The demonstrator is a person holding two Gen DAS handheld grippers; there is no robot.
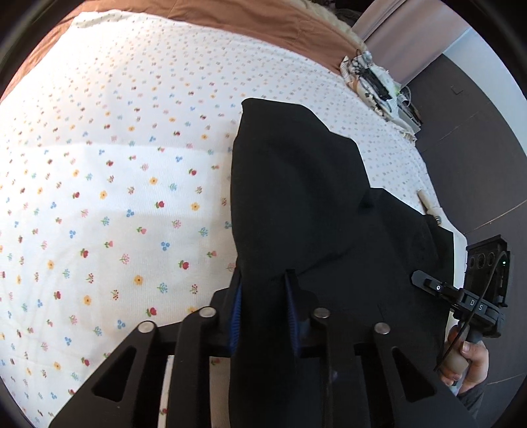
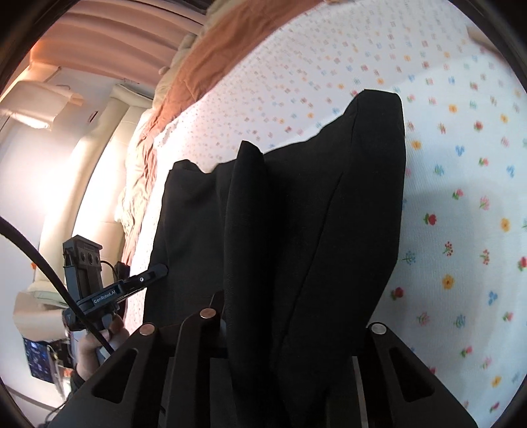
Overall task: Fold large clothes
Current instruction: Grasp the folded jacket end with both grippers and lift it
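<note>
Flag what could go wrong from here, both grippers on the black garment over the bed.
1. The black garment hangs bunched in loose vertical folds, so laying it on the floral sheet may trap creases.
2. The left gripper seems to pinch only an edge; it could slip.
3. Cloth drapes over the right gripper, hiding its fingers, so its hold is hard to verify.

Home bedroom. Bed with white floral-print sheet (image 1: 115,184) filling most of both views; rust-brown blanket (image 1: 250,19) bunched along the far edge, cream bedding (image 2: 138,184) spilling off the side. Pale curtains (image 2: 108,36) glowing with daylight, cream padded upholstery (image 2: 108,138) next to the bed. Dark floor (image 1: 477,158) past the mattress edge, small heap of cables and clutter (image 1: 372,79) at the bed corner. Screen or poster (image 2: 38,359) low on the wall, too blurred to identify.
</note>
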